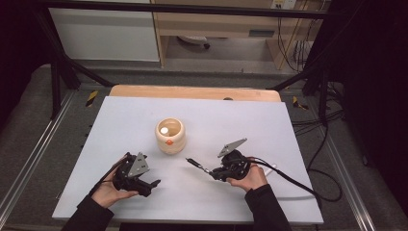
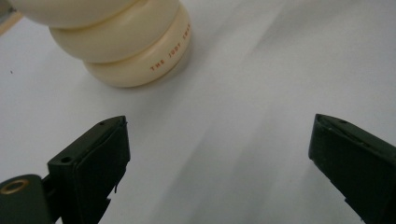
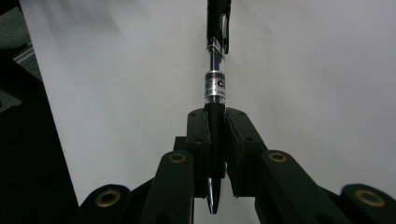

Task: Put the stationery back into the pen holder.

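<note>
White table sheet [image 1: 144,115] on wood; background probably shelving [image 1: 216,24].

in the left gripper view the cream holder [image 2: 122,44], ahead of the left gripper [image 2: 219,154] and off toward its left-hand jaw, is cut off by the top edge, so its rim and inside are out of the frame; the small red lettering on its lowest ring is too blurred to read in full. the right-hand jaw runs off the picture's right and bottom edges. in the right gripper view the pen [image 3: 216,84] clamped in the right gripper [image 3: 216,154] is cut off at the top edge, its grip section is hidden between the pads, and the label print on its clear barrel is too small to read.
</note>
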Demonstrator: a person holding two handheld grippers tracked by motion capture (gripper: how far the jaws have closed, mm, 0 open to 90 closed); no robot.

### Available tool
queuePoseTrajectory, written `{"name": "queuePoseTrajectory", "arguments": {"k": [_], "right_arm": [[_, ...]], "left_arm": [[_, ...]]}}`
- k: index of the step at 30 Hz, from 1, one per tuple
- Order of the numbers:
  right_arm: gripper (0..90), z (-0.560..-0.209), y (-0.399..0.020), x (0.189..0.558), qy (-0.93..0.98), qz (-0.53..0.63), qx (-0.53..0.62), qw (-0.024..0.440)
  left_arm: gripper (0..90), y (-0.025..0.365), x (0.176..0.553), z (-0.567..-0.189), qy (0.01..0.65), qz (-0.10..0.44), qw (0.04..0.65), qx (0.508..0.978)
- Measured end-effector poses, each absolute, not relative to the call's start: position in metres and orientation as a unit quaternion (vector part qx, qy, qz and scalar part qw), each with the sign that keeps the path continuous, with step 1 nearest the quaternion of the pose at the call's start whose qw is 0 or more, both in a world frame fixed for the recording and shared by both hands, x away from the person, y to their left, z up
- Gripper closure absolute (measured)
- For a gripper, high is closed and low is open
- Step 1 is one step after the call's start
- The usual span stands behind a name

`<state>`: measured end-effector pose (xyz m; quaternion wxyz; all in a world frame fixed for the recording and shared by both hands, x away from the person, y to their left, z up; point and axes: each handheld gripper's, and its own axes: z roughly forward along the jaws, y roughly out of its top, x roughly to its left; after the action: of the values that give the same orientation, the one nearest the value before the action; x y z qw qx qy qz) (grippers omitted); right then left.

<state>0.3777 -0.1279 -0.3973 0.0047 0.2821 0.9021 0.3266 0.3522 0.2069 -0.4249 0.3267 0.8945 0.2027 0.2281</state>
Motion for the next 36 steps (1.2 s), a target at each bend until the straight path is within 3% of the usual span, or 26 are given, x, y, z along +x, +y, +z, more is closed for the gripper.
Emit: {"name": "queuePoseTrajectory", "arguments": {"k": [22, 36], "right_arm": [[80.8, -0.39, -0.108, 0.377, 0.915, 0.315, 0.252, -0.014], [80.7, -0.388, -0.098, 0.378, 0.92, 0.311, 0.239, -0.021]], "left_arm": [[6.3, 0.168, 0.347, -0.42, 0.06, 0.302, 0.281, 0.909], [15.2, 0.148, 0.342, -0.418, -0.016, 0.344, 0.248, 0.905]]}}
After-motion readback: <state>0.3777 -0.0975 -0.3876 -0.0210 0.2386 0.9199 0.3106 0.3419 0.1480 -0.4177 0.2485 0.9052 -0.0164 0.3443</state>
